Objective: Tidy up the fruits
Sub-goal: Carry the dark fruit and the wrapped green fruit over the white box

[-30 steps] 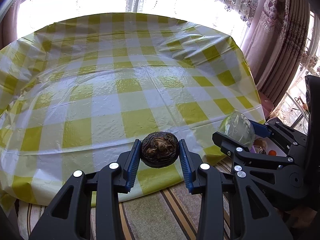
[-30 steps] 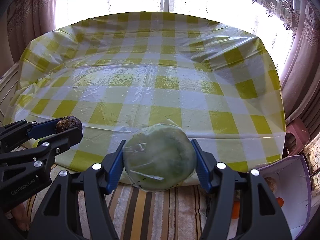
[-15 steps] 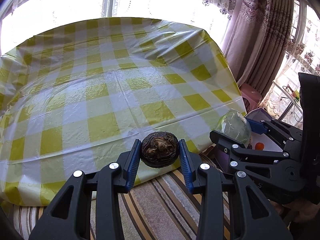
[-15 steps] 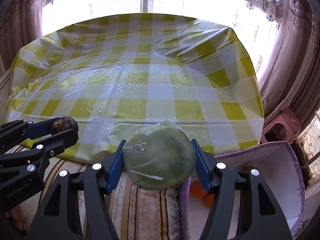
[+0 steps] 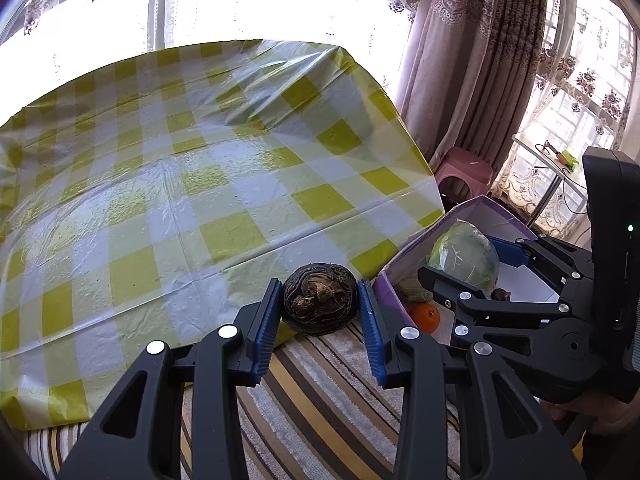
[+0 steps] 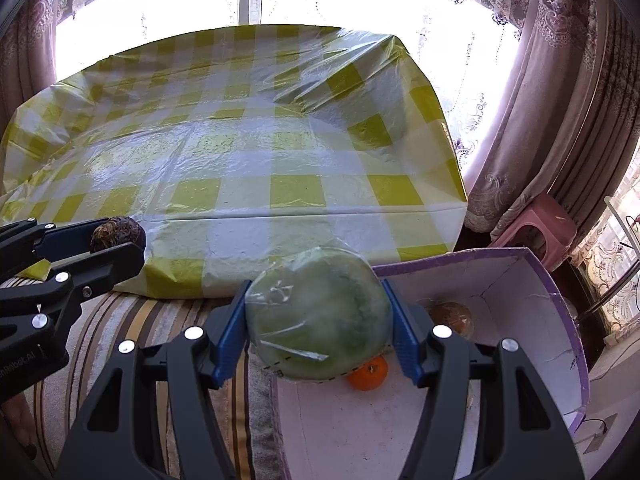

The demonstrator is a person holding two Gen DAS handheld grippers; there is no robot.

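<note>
both claws have swung toward the purple box (image 6: 520, 280) at 4 o'clock; right claw (image 6: 316, 320) pinches the wrapped cabbage (image 6: 316, 312) above it, left claw (image 5: 320, 304) pinches a dark fruit (image 5: 320, 304). next: lower, release inside.

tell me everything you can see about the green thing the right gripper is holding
The wrapped green produce is a round, pale green head, likely cabbage, sealed in clear crinkled plastic film with a taped seam. The right gripper clamps it on both sides with its blue pads. It hangs in the air above the near edge of the white box with a purple rim, over an orange fruit.
</note>
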